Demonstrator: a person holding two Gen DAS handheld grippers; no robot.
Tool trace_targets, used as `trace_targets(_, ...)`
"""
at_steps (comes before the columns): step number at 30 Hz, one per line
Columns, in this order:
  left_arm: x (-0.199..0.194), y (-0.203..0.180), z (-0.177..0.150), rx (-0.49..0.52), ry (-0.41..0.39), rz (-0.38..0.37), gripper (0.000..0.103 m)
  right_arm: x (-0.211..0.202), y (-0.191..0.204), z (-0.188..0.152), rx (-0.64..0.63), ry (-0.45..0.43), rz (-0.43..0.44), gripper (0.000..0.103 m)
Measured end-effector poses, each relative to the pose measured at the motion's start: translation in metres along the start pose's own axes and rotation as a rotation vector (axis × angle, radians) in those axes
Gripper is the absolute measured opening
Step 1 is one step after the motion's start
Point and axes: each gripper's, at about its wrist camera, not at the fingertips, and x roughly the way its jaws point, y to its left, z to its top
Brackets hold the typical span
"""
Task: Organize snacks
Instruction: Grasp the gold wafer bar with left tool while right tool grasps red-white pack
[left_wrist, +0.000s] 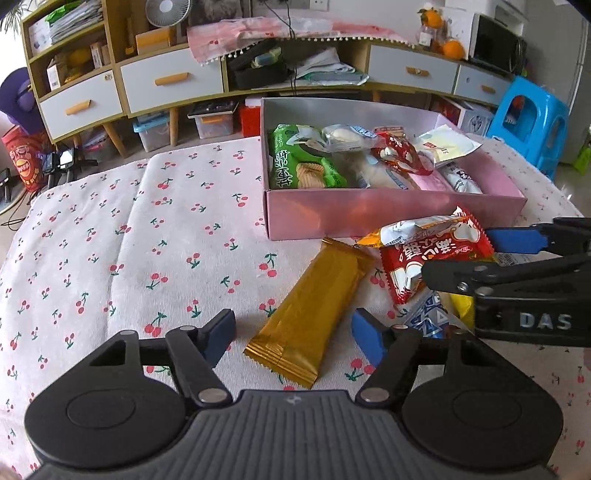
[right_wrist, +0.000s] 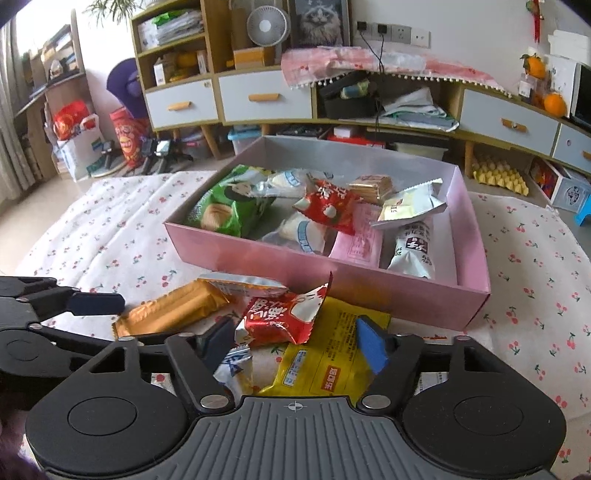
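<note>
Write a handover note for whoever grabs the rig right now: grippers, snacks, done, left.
Left gripper: open, empty, low over the gold bar on the cherry-print cloth.
Right gripper: open, empty, over the loose pile, red packet and yellow packet between its fingers.
Pink box: already holds the green biscuit bag, another red packet and several white packs.
Left to do: gold bar, red, yellow, the blue-white pack and the orange-and-white pack are outside, in front of the box.
</note>
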Motion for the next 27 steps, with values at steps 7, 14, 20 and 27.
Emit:
trace_targets(7,0.001,0.001,0.005,0.001,0.018,-0.010,0.051,0.004,0.005,0.004,-0.009,-0.002,-0.014,0.051)
trace_targets(14,0.000,-0.001,0.007,0.008,0.028,-0.002,0.036,0.004,0.011,0.004,-0.032,0.000,0.002,0.034)
trace_targets(20,-0.003,0.002,0.009,-0.030,0.052,0.004,0.030,-0.001,0.001,0.007,0.025,0.018,0.027,0.028)
trace_targets(27,-0.008,0.010,0.011,-0.094,0.063,-0.008,0.027,-0.007,0.002,0.008,0.023,0.031,0.046,0.024)
